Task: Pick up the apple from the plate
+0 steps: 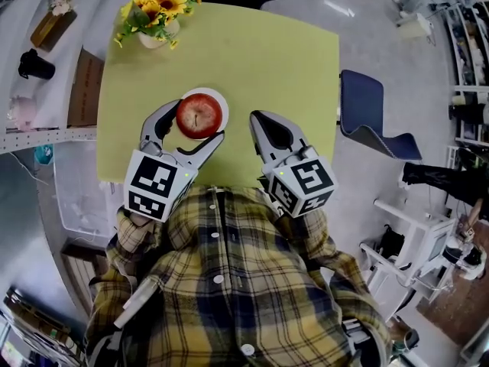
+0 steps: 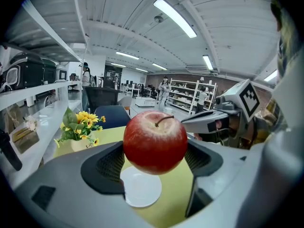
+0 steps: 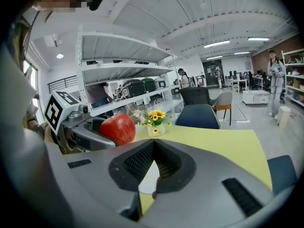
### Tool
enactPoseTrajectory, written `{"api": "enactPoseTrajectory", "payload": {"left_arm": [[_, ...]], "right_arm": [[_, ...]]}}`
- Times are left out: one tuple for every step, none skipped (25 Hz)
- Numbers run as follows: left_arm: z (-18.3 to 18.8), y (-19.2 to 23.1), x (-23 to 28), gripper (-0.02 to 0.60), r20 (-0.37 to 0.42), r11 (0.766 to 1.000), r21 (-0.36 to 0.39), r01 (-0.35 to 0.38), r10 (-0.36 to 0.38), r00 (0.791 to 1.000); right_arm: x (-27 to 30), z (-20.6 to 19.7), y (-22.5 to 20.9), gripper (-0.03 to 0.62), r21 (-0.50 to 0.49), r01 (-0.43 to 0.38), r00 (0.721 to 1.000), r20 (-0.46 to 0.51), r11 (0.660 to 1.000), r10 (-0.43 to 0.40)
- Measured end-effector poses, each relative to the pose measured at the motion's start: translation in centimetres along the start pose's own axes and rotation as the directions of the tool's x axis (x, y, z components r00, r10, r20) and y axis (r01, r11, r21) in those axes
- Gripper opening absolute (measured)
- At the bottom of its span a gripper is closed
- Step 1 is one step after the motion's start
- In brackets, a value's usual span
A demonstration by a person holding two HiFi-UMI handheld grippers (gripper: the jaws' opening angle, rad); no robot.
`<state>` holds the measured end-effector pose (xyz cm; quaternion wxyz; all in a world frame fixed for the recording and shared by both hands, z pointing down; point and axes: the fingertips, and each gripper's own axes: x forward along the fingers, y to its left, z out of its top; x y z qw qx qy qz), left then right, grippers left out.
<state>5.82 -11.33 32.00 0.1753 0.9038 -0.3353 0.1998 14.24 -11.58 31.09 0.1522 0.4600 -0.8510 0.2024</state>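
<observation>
A red apple (image 1: 199,115) hangs between the jaws of my left gripper (image 1: 197,122), which is shut on it with a pad pressed against each side. In the left gripper view the apple (image 2: 155,141) is clear of the small white plate (image 2: 140,190), which lies empty on the yellow-green table below it. In the head view only the plate's far rim (image 1: 212,92) shows past the apple. My right gripper (image 1: 257,118) is beside it on the right, its tips touching and holding nothing. The right gripper view shows its jaws (image 3: 154,141) closed and the apple (image 3: 117,128) to the left.
A vase of sunflowers (image 1: 155,17) stands at the far left corner of the table (image 1: 290,67). A blue chair (image 1: 368,113) is off the table's right side. A white shelf (image 1: 46,60) with small items runs along the left.
</observation>
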Motion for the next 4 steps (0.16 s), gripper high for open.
{"api": "enactPoseTrajectory", "payload": {"left_arm": [[0.08, -0.16, 0.01, 0.408, 0.002, 1.000, 0.000, -0.001, 0.001, 1.000], [0.12, -0.33, 0.03, 0.407, 0.002, 1.000, 0.001, -0.001, 0.001, 1.000], [0.14, -0.50, 0.04, 0.408, 0.002, 1.000, 0.004, -0.002, 0.002, 1.000], [0.15, -0.66, 0.06, 0.408, 0.002, 1.000, 0.008, -0.002, 0.002, 1.000]], "right_arm": [[-0.14, 0.00, -0.06, -0.003, 0.000, 0.000, 1.000, 0.001, 1.000, 0.000], [-0.30, 0.01, -0.11, -0.003, -0.001, 0.000, 1.000, 0.002, 1.000, 0.000], [-0.48, 0.02, -0.17, -0.003, -0.001, 0.000, 1.000, 0.004, 1.000, 0.000], [-0.66, 0.03, -0.22, -0.003, -0.002, 0.000, 1.000, 0.005, 1.000, 0.000]]}}
